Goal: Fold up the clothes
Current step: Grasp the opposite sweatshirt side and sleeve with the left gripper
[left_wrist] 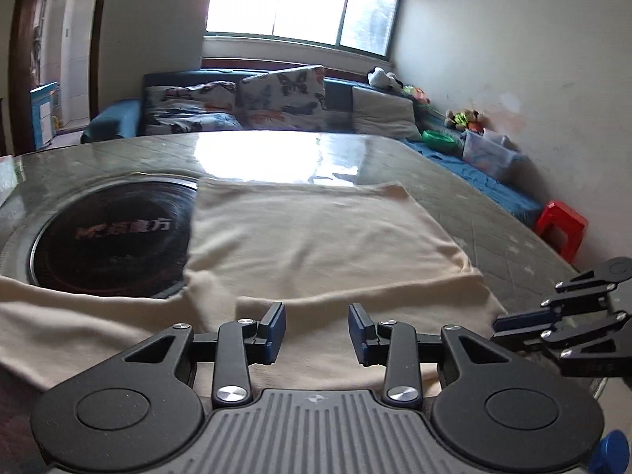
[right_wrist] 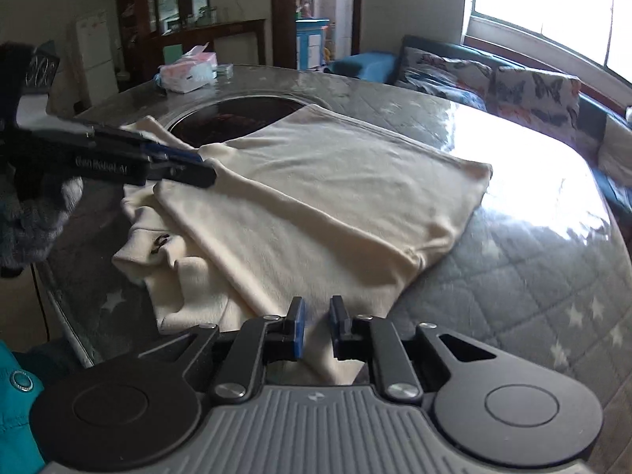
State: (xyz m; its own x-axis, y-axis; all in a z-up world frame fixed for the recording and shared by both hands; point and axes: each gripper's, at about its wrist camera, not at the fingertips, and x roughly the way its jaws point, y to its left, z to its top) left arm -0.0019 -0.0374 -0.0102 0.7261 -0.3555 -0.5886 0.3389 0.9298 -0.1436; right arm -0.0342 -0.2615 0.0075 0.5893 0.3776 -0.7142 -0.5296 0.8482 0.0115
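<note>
Cream garment [left_wrist: 316,237] lies part-folded on our glass worktop [left_wrist: 454,181] w/ both tools over its near edge, left tool [left_wrist: 316,333] gaping wide, right tool [right_wrist: 316,326] narrow, neither gripping.

Bright window [left_wrist: 300,0] above blue sofa [left_wrist: 245,98]; white walls [left_wrist: 513,59].
</note>
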